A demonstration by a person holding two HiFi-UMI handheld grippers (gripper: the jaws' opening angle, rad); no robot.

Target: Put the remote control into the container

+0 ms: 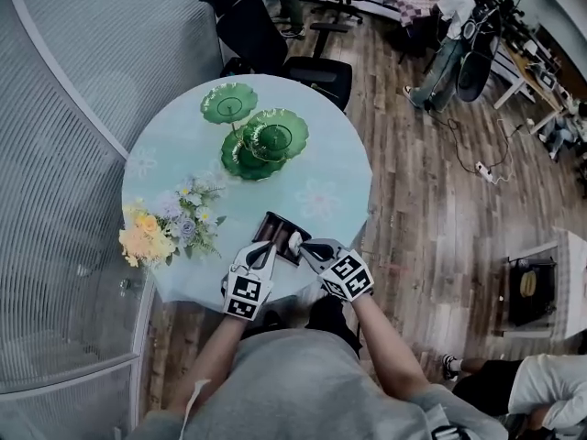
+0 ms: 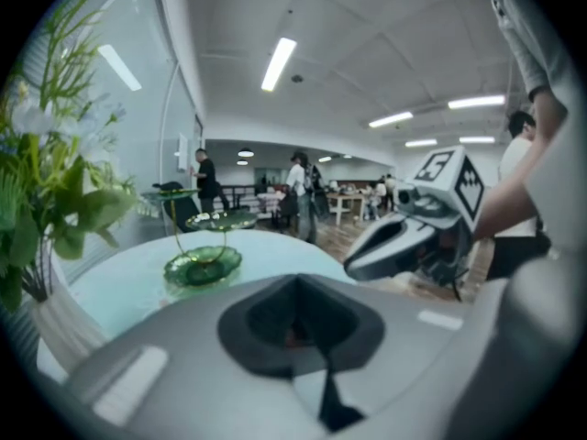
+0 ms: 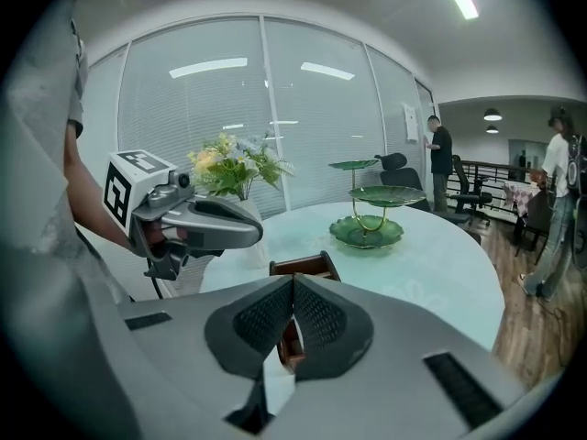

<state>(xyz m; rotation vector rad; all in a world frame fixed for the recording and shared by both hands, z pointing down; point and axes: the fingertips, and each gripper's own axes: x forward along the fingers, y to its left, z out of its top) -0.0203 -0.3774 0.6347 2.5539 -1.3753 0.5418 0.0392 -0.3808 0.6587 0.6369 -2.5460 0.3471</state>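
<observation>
Near edge of the round table [image 1: 323, 198]: both tongs are held over it, side by side, tips pointing toward the table's middle.

Left gripper [image 1: 265, 250]: jaws fully together, nothing between them. Its tip is at the near left side of the container [image 1: 275, 231].

Right gripper [image 1: 296, 243]: ribbed pads pressed together with nothing between them. Its tip is at the container's near right corner; in its own view the brown box shows just behind and below the pads.

Container: dark brown, open-topped, standing just inside the near edge. Its inside shows only dark from above, and I cannot make out the remote control in any view.

Left edge: bouquet [image 1: 168, 228] of yellow, white and lilac flowers.

Far half: green tiered dish stand [image 1: 258, 137].

Beyond the far edge: black office chair [image 1: 275, 37] on the wood floor.
</observation>
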